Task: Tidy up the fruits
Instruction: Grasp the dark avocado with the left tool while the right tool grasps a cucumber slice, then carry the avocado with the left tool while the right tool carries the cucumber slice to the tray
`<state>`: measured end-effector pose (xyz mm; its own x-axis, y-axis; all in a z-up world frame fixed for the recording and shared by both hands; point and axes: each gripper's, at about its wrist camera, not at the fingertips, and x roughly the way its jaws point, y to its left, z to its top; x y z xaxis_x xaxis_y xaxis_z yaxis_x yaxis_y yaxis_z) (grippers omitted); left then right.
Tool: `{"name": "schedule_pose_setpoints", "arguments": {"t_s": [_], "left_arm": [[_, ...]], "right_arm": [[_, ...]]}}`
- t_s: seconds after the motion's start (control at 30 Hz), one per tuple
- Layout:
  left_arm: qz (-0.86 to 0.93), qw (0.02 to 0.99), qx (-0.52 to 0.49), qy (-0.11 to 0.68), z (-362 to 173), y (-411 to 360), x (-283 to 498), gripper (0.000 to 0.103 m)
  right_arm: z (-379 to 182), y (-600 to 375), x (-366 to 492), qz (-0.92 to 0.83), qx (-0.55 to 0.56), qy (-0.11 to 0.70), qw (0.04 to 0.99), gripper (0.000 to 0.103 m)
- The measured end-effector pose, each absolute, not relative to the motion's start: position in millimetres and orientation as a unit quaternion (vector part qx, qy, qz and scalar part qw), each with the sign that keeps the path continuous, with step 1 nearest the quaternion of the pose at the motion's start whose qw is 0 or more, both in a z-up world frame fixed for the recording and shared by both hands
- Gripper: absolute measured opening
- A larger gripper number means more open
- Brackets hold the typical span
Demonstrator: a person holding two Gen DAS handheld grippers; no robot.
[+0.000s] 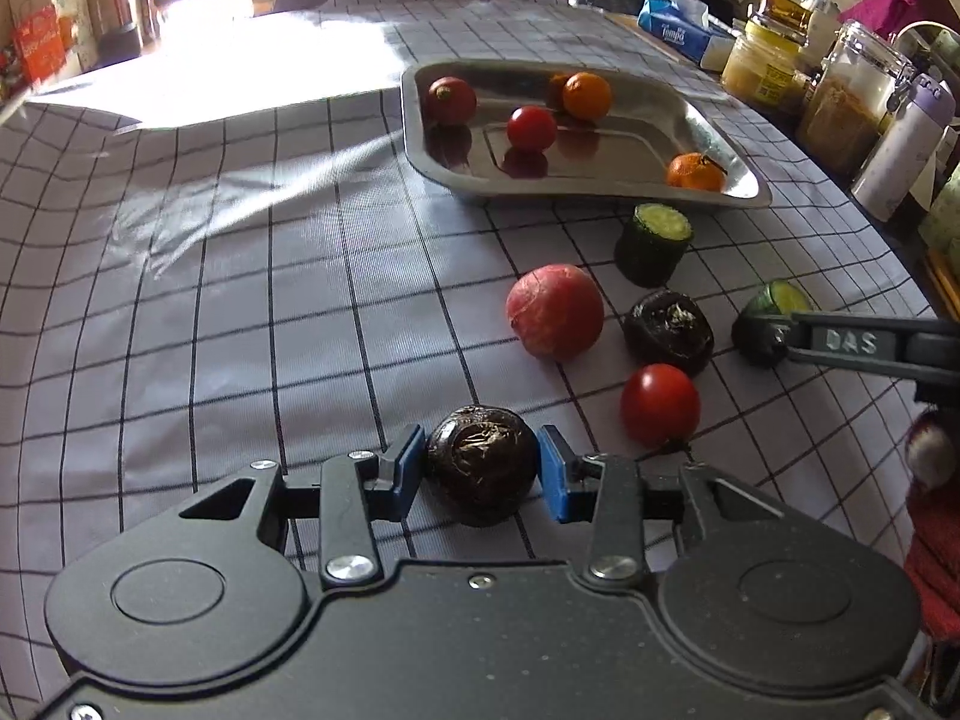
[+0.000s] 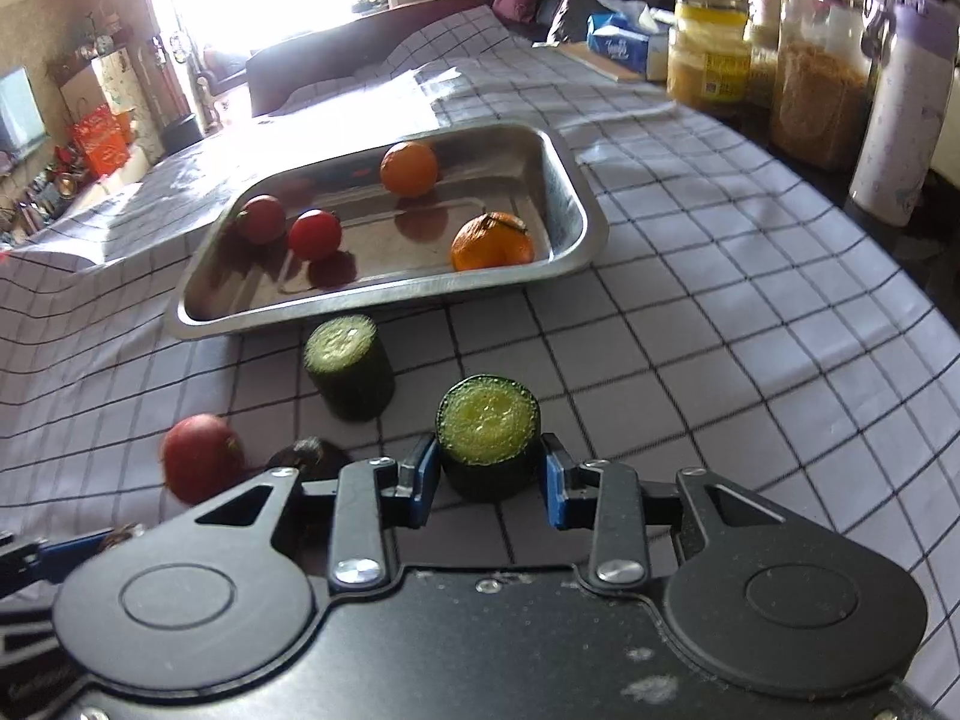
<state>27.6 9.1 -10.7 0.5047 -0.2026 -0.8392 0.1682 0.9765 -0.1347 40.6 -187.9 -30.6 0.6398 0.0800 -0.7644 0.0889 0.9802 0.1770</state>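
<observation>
**Grippers each pinching one item, tray up-frame from both**

Fruit sits in both of your tools. Your left gripper (image 1: pixel 483 468) has its blue pads pressed against the sides of a dark, wrinkled round fruit (image 1: pixel 482 463) at the lower centre of the left wrist view; the fruit looks to be resting on the checked tablecloth (image 1: pixel 240 300). Your right gripper (image 2: pixel 486 468) pinches an upright cucumber chunk (image 2: pixel 487 432), cut face up, at the lower centre of the right wrist view.

The relation that matters is where the steel tray (image 2: pixel 384 300) lies from each tool. In both views it is up-frame, beyond the held item. From the right gripper it sits up and left, with its near long rim facing you and a second cucumber chunk (image 2: pixel 351 366) standing just in front of that rim, between tool and tray. From the left gripper the tray (image 1: pixel 600 195) sits up and right, and a pink-red round fruit (image 1: pixel 555 311), another dark fruit (image 1: pixel 669 324) and a loose tomato (image 1: pixel 660 405) lie to the right of the straight line.

Your right gripper appears the nearer one. Its path probably needs to lift over the standing chunk. The tray already holds two tomatoes and two oranges, and its middle looks free for a drop.
</observation>
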Motion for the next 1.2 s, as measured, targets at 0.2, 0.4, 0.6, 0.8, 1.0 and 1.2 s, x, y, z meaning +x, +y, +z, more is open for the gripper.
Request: {"name": "schedule_pose_setpoints", "arguments": {"t_s": [0.2,0.4,0.6,0.8,1.0,1.2], "left_arm": [[-0.128,0.834,-0.04,0.536,-5.2,10.9,34.3,0.048],[-0.143,0.817,-0.04,0.557,6.9,5.6,44.1,0.048],[-0.154,0.815,-0.037,0.558,27.7,0.8,62.7,0.048],[-0.14,0.84,-0.04,0.523,57.9,-5.1,90.3,0.048],[-0.122,0.859,-0.068,0.493,74.7,-9.3,120.5,0.048],[-0.094,0.871,-0.077,0.476,64.5,-20.0,136.8,0.048]], "right_arm": [[-23.5,-198.9,30.6,0.037,0.134,0.48,0.866,0.036],[-11.2,-202.1,23.1,0.067,0.132,0.519,0.842,0.036],[5.9,-200.4,26.1,0.087,0.11,0.552,0.822,0.036],[39.5,-203.8,41.1,0.09,0.105,0.536,0.833,0.036],[72.3,-210.9,66.9,0.079,0.129,0.494,0.856,0.036],[77.8,-215.0,98.4,0.059,0.159,0.479,0.861,0.036]]}}
